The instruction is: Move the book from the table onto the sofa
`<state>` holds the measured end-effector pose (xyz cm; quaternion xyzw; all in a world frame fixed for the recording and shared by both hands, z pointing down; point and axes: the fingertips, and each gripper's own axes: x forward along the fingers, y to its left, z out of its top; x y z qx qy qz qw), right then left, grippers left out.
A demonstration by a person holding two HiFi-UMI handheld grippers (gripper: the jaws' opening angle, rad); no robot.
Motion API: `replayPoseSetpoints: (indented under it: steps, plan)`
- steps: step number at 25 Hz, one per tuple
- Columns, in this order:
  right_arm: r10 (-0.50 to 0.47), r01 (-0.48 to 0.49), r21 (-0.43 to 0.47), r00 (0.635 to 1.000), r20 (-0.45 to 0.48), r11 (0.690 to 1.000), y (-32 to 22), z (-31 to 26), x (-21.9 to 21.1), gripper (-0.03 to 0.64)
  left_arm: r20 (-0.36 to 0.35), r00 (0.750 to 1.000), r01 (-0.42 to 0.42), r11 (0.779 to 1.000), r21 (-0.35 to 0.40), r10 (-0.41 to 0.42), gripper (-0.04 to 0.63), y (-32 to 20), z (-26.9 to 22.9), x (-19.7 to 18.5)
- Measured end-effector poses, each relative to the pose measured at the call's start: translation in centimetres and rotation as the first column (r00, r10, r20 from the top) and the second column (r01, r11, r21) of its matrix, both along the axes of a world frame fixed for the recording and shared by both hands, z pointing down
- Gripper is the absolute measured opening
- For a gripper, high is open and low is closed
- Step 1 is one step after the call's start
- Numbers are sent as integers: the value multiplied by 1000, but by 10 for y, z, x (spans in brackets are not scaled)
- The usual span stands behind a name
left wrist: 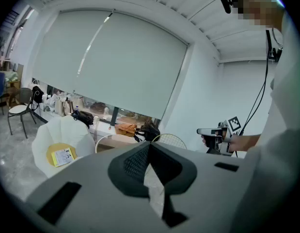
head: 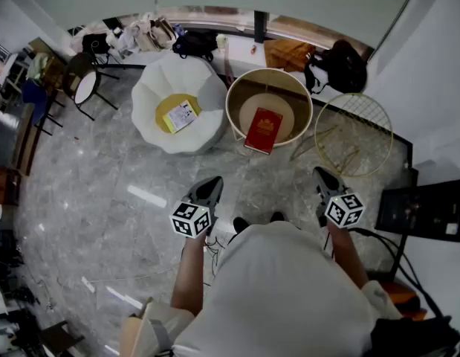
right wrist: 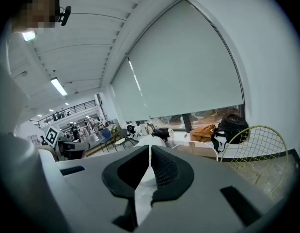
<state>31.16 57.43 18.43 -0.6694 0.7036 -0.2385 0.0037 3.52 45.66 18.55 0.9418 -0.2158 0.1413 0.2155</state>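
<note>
A red book [head: 264, 129] lies on the round wooden table [head: 233, 114] with a tall rim, straight ahead of me in the head view. To its left stands the white shell-shaped sofa [head: 151, 95], with a yellow cushion and a white leaflet [head: 180, 115] on its seat. My left gripper [head: 212, 181] is held in the air short of the table, shut and with nothing in it. Level with it on the right, my right gripper [head: 321, 174] is also shut and holds nothing. In the left gripper view the jaws [left wrist: 149, 144] meet, and so do those in the right gripper view [right wrist: 150, 148]. Neither gripper view shows the book.
A yellow wire round table [head: 354, 134] stands right of the wooden one. Bags, a backpack [head: 341, 65] and clutter line the window sill behind. A chair [head: 85, 86] stands at far left and a dark monitor [head: 415, 213] at right. The floor is grey marble.
</note>
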Motion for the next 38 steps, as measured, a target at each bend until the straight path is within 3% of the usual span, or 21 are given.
replayPoseSetpoints:
  steps: [22, 38]
  plan:
    - [12, -12, -17, 1000, 24, 1000, 1, 9, -12, 43, -3, 1000, -25, 1000, -15, 25, 2, -1, 9, -7]
    - [68, -66, -37, 996, 51, 997, 4, 25, -55, 44, 7, 996, -94, 995, -31, 94, 2, -8, 25, -41]
